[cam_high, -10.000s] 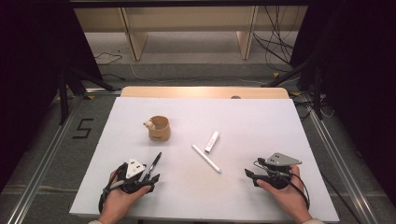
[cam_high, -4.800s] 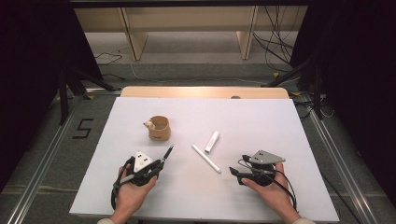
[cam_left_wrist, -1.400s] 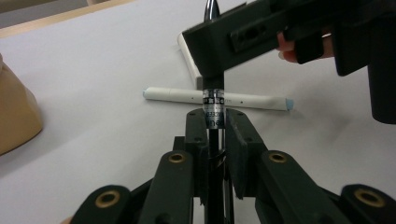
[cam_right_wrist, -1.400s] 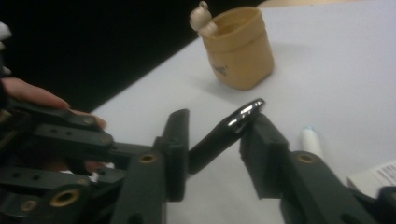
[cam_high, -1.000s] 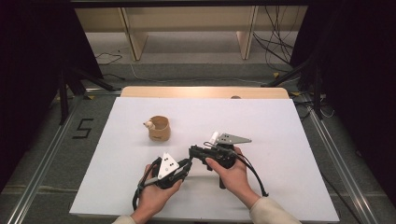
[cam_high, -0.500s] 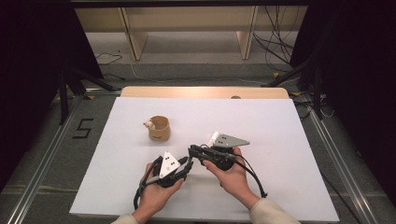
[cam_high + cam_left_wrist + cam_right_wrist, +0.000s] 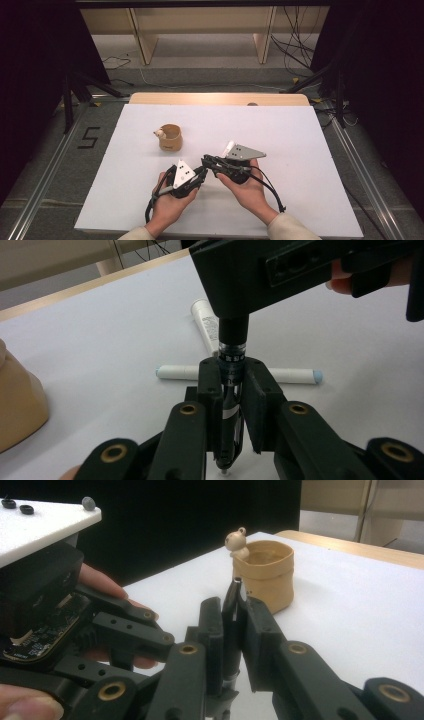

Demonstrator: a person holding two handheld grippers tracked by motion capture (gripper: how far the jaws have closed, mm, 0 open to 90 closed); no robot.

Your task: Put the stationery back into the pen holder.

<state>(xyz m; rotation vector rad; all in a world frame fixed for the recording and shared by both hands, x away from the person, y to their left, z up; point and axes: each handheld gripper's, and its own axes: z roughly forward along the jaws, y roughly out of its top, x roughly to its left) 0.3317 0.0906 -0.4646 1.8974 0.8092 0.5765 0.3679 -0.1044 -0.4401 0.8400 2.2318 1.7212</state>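
Observation:
A slim black pen with a white band is clamped in my left gripper, whose jaws are shut on its barrel. My right gripper is shut on the same pen, and one pen end pokes up past its jaws. In the high view the left gripper and the right gripper meet tip to tip at the front middle of the white table. The right gripper's body looms over the pen's far end in the left gripper view.
A tan cup with a small figure on its rim stands to the back left of the grippers. A white stick and a short white tube lie just beyond the jaws; the tube is beside the right hand.
Ten seconds ago the hands were far apart, the left holding the pen. Both moved inward and met; in the last second the right gripper has stayed shut on the pen.

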